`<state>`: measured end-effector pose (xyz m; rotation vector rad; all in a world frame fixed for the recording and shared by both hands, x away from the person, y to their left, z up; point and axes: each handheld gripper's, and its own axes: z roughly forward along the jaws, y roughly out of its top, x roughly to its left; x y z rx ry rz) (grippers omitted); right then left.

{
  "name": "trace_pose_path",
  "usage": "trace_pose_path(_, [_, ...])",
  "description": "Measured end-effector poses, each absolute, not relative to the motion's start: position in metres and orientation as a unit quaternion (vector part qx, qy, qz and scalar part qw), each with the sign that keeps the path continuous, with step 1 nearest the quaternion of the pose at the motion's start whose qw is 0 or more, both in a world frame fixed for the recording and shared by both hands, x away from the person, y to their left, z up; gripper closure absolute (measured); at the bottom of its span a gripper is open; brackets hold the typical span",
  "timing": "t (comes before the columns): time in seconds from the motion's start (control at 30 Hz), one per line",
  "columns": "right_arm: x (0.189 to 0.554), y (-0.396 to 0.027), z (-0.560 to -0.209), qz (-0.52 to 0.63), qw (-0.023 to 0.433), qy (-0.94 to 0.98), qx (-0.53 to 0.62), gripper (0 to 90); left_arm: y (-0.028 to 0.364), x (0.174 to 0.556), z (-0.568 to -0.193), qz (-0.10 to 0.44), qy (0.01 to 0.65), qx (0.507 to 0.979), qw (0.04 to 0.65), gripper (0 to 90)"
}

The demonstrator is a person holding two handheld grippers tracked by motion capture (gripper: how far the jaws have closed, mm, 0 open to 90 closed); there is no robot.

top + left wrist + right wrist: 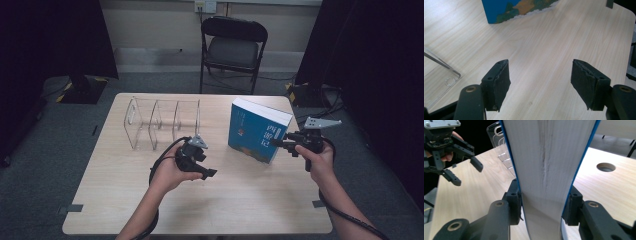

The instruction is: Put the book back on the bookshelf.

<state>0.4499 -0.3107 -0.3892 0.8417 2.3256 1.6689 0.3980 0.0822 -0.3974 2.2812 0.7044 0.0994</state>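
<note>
A thick blue book stands upright on the wooden table, right of centre, its page edge facing my right gripper. My right gripper is shut on the book, one pad pressed on each cover near the bottom. My left gripper hovers over the table's middle, left of the book, open with nothing between its pads. The book's lower corner lies ahead of it. In the right gripper view the left gripper is off to the left with its jaws apart.
A clear acrylic divider rack stands at the back left of the table, its base beside my left gripper. A black folding chair is behind the table. A round cable hole sits in the tabletop.
</note>
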Motion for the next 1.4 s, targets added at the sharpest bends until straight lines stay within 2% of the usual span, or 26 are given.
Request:
trace_pose_path(0.63, [0.452, -0.309, -0.378, 0.517, 0.129, 0.798, 0.283, 59.4, 0.096, 0.390, -0.431, 0.023, 0.289, 0.884, 0.367, 31.5])
trace_pose_path(0.9, [0.454, -0.305, -0.368, 0.480, 0.128, 0.820, 0.286, 58.8, 0.098, 0.386, -0.445, 0.021, 0.298, 0.882, 0.364, 31.4])
trace_pose_path(1.0, [0.456, -0.304, -0.362, 0.455, 0.116, 0.835, 0.287, 58.3, 0.099, 0.387, -0.445, 0.026, 0.287, 0.893, 0.346, 31.5])
trace_pose_path(1.4, [0.463, -0.299, -0.332, 0.395, 0.083, 0.866, 0.295, 54.5, 0.099, 0.383, -0.450, 0.015, 0.297, 0.889, 0.348, 31.6])
